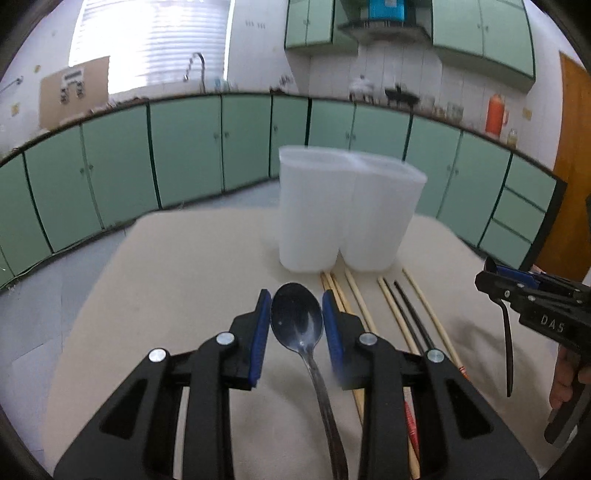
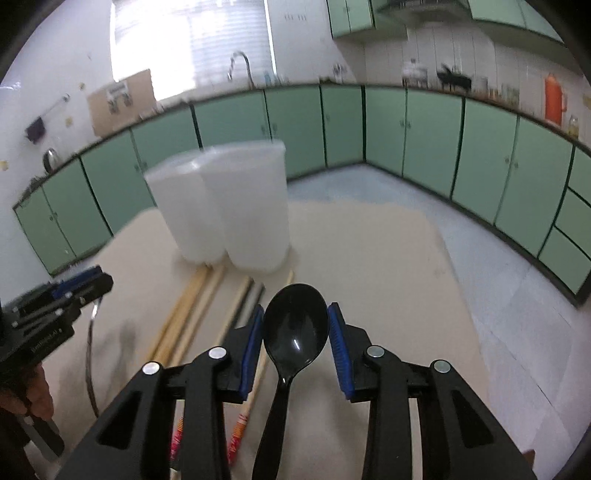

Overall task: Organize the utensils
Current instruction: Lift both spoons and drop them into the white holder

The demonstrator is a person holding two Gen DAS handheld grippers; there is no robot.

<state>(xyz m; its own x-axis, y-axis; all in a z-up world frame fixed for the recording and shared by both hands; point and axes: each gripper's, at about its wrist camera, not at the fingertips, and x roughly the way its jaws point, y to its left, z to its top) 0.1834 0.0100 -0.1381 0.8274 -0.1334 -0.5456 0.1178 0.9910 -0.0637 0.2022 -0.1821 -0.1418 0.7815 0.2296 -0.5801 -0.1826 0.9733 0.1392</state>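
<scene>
Ahead of me runs a long curved row of pale green cabinet doors under a dark countertop edge. Above them, a bright window with blinds glows white, and a curved metal tap stands in front of it. A brown cardboard sheet leans against the wall to the left. An orange flask stands on the counter at right, near a wooden door. Green wall cupboards hang overhead. The floor is pale blue-grey.
</scene>
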